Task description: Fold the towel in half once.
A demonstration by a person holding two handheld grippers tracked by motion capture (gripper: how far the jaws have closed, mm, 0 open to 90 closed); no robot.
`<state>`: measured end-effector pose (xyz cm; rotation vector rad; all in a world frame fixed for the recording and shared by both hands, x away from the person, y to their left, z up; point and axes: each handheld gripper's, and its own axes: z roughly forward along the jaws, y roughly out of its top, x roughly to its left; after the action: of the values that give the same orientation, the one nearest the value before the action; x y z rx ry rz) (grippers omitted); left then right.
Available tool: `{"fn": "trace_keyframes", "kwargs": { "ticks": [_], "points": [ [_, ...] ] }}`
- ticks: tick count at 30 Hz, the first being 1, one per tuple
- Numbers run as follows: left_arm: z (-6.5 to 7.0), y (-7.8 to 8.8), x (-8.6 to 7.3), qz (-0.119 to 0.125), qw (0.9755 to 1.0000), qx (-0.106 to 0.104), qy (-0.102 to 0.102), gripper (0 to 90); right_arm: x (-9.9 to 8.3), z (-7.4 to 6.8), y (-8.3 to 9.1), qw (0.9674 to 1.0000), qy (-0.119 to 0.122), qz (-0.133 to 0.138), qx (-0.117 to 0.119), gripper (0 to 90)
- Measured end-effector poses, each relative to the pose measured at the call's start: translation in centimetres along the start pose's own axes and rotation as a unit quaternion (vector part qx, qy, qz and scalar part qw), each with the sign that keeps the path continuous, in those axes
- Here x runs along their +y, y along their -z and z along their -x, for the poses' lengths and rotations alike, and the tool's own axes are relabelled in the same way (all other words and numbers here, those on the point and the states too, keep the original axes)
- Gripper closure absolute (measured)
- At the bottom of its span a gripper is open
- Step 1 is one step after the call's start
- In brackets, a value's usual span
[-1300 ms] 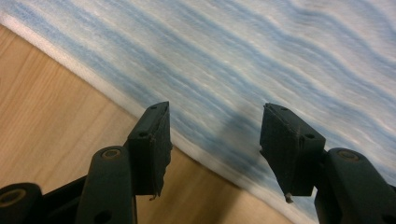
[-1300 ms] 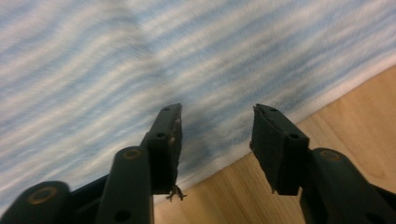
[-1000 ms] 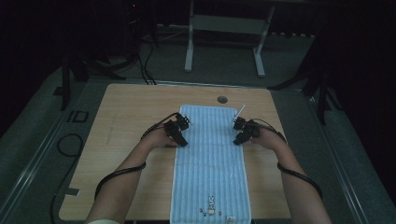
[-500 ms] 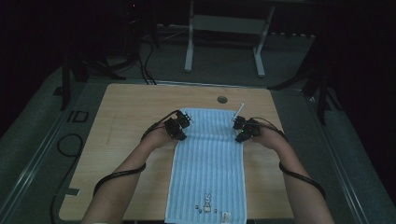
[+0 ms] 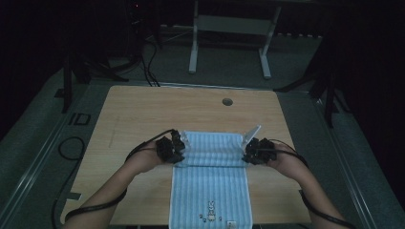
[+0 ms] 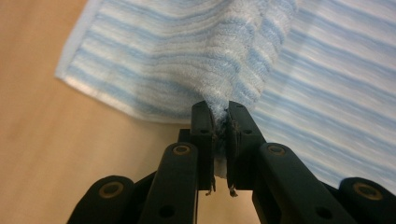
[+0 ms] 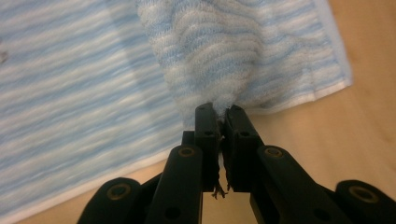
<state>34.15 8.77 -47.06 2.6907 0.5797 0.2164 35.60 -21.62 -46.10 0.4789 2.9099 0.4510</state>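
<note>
Folded nearer now, towel [image 5: 210, 157] stays pinched by both hand-held grippers.

Your left gripper [image 6: 223, 122] pinched a bunched-up bit of the blue and white striped towel [image 6: 196, 56] tight between its two black jaws. The towel hung lifted there, with more of it lying flat on the wooden table [image 6: 51, 149].

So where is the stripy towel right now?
In the high view the stripy towel lies mid-table at the near edge, its far end pinched by the left tongs and right tongs.
</note>
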Motion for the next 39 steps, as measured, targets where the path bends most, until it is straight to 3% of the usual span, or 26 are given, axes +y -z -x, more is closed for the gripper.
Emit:
{"fn": "trace_keyframes", "kwargs": {
  "ticks": [2,4,5,8,9,10,11,14,16,19,22,25,30,31,32,33,34,35,36,39],
  "points": [
    [1.2,-0.1,-0.9,0.003,1.0,-0.008,-0.001,82.7,-0.2,-0.6,-0.2,1.0,0.002,-0.003,0.003,84.5],
    [2.0,-0.5,-1.7,-0.008,0.9995,-0.028,-0.007,80.3,-0.7,-1.8,-0.8,0.9997,0.002,-0.009,0.021,82.2],
    [2.5,-0.6,-2.2,-0.019,0.9992,-0.034,-0.011,75.0,-1.1,-3.0,-1.3,0.9984,0.016,-0.031,0.044,73.2],
    [2.5,0.0,-2.6,-0.025,0.9993,-0.027,-0.004,70.0,-1.4,-3.8,-1.2,0.9983,0.026,-0.039,0.036,69.5],
    [2.4,1.0,-2.7,-0.01,0.9996,-0.026,0.002,69.1,-1.4,-3.8,-0.3,0.999,0.022,-0.025,0.029,68.0],
    [2.4,1.0,-2.7,-0.01,0.9996,-0.026,0.002,68.9,-1.4,-3.8,-0.3,0.999,0.022,-0.025,0.029,68.0],
    [2.6,1.4,-2.6,-0.008,0.9996,-0.027,-0.002,68.9,-1.2,-3.5,0.8,0.9995,0.007,-0.004,0.03,71.5],
    [3.0,1.2,-2.4,-0.009,0.9995,-0.029,-0.01,69.0,-0.8,-3.4,0.9,0.9995,0.001,0.005,0.031,71.7],
    [3.2,0.6,-2.3,-0.013,0.9994,-0.027,-0.016,69.1,-0.5,-3.6,0.2,0.9995,0.007,-0.004,0.032,72.7],
    [3.1,-1.1,-2.2,-0.03,0.9986,-0.042,-0.012,71.1,0.0,-3.8,-2.2,0.9984,0.011,-0.025,0.049,76.1],
    [3.1,-2.8,-2.6,-0.048,0.9972,-0.056,-0.008,72.3,-0.1,-4.1,-3.3,0.9976,0.013,-0.035,0.058,76.5],
    [2.9,-3.6,-2.9,-0.048,0.997,-0.061,0.002,72.3,-0.4,-4.2,-4.6,0.9969,0.018,-0.05,0.058,76.5],
    [2.1,-3.9,-2.6,-0.046,0.9969,-0.064,0.009,72.3,-0.3,-3.4,-5.1,0.9963,0.014,-0.055,0.064,76.3],
    [1.7,-4.1,-2.2,-0.045,0.9968,-0.065,0.011,72.2,-0.2,-2.5,-5.2,0.9955,0.012,-0.062,0.07,76.3],
    [1.7,-4.1,-2.2,-0.045,0.9968,-0.065,0.011,72.2,-0.2,-2.5,-5.2,0.9955,0.012,-0.062,0.07,76.3],
    [1.3,-4.4,-1.6,-0.044,0.9966,-0.068,0.014,72.2,0.0,-1.4,-5.4,0.9948,0.006,-0.072,0.071,76.2],
    [1.3,-4.4,-1.6,-0.044,0.9966,-0.068,0.014,72.3,0.0,-1.4,-5.4,0.9948,0.006,-0.072,0.071,76.2],
    [1.0,-4.7,-1.0,-0.043,0.9964,-0.071,0.013,72.2,0.2,-0.4,-5.5,0.9932,0.007,-0.088,0.076,76.0],
    [1.0,-4.7,-1.0,-0.043,0.9964,-0.071,0.013,72.2,0.2,-0.4,-5.5,0.9932,0.007,-0.088,0.076,76.0],
    [0.4,-5.3,0.3,-0.039,0.9965,-0.074,0.009,72.2,0.4,1.4,-5.6,0.9904,0.008,-0.116,0.074,76.0]
  ]
}}
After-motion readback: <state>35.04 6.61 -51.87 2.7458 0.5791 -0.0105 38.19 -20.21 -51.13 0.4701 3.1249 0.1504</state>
